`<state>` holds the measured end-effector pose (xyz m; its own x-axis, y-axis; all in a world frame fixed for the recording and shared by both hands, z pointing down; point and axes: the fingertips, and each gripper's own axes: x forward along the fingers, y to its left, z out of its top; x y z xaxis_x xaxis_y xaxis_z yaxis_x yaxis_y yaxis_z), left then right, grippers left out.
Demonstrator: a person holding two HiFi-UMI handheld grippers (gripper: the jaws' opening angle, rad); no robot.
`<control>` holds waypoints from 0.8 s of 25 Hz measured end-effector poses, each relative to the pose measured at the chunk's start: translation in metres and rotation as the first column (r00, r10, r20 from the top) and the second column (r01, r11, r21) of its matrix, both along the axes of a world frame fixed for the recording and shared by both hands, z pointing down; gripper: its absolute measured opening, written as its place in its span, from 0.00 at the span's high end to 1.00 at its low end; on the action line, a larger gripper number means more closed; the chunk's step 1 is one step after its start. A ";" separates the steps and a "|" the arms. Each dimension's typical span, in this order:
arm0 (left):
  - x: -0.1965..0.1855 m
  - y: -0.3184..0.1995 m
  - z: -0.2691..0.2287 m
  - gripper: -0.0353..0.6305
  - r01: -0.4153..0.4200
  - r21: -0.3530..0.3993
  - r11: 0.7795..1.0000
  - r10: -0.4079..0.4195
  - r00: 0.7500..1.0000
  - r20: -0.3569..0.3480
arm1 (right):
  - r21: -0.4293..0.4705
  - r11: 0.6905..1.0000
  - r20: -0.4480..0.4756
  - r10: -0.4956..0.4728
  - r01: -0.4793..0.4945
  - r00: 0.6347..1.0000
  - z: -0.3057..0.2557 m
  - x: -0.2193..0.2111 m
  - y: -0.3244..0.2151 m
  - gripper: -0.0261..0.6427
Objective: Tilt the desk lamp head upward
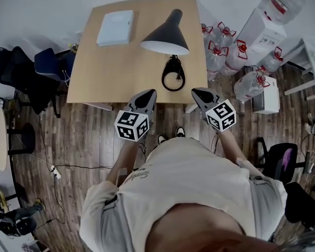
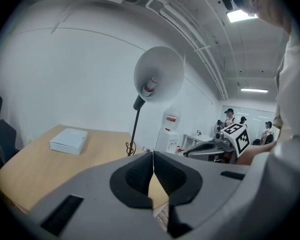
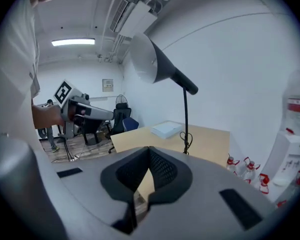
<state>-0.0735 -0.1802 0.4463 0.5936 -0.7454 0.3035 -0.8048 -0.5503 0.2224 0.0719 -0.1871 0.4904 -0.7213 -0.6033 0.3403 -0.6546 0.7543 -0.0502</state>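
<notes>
A black desk lamp stands on the wooden desk (image 1: 94, 72). Its cone head (image 1: 166, 33) points down over the desk, and its base (image 1: 173, 73) has the cord coiled round it. Both grippers hover at the desk's near edge, short of the lamp. The left gripper (image 1: 149, 93) is shut and holds nothing, and so is the right gripper (image 1: 196, 91). In the left gripper view the lamp head (image 2: 159, 74) faces me, high above the shut jaw tips (image 2: 153, 154), with its thin stem (image 2: 135, 129) below. In the right gripper view the head (image 3: 149, 59) and stem (image 3: 185, 119) rise beyond the shut tips (image 3: 149, 149).
A white box (image 1: 115, 28) lies at the desk's far left. Several water bottles (image 1: 219, 47) and a water dispenser (image 1: 260, 33) stand right of the desk. Dark office chairs (image 1: 42, 70) sit to the left, and another chair (image 1: 279, 159) is at the right.
</notes>
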 end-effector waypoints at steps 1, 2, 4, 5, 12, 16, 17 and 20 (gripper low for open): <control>0.002 0.000 -0.002 0.92 -0.004 0.005 1.000 0.004 1.000 0.000 | 0.027 1.000 0.006 0.002 -0.002 1.000 -0.011 0.000 0.002 0.97; 0.003 0.000 -0.004 0.92 -0.007 0.010 1.000 0.007 1.000 0.000 | 0.052 0.999 0.014 0.004 -0.005 1.000 -0.022 0.000 0.003 0.97; 0.007 -0.002 -0.008 0.92 -0.012 0.019 1.000 0.012 1.000 -0.004 | 0.088 0.996 0.033 0.007 -0.010 0.999 -0.041 0.001 0.005 0.97; 0.009 -0.003 -0.010 0.92 -0.013 0.023 1.000 0.013 1.000 -0.008 | 0.101 0.995 0.044 0.006 -0.011 0.999 -0.050 0.001 0.005 0.97; 0.013 -0.013 -0.046 0.92 -0.014 0.105 0.994 0.015 1.000 -0.007 | 0.204 0.979 0.110 -0.006 -0.017 0.994 -0.106 0.002 0.005 0.97; 0.010 -0.014 -0.074 0.92 -0.016 0.156 0.988 0.020 1.000 -0.023 | 0.274 0.961 0.139 -0.018 -0.021 0.990 -0.136 0.000 0.008 0.97; 0.010 -0.015 -0.081 0.92 -0.019 0.167 0.986 0.024 0.999 -0.031 | 0.296 0.955 0.137 -0.021 -0.021 0.990 -0.143 -0.001 0.009 0.97; 0.007 -0.018 -0.099 0.92 -0.018 0.204 0.979 0.024 0.999 -0.032 | 0.368 0.930 0.093 -0.031 -0.006 0.995 -0.159 -0.008 0.010 0.97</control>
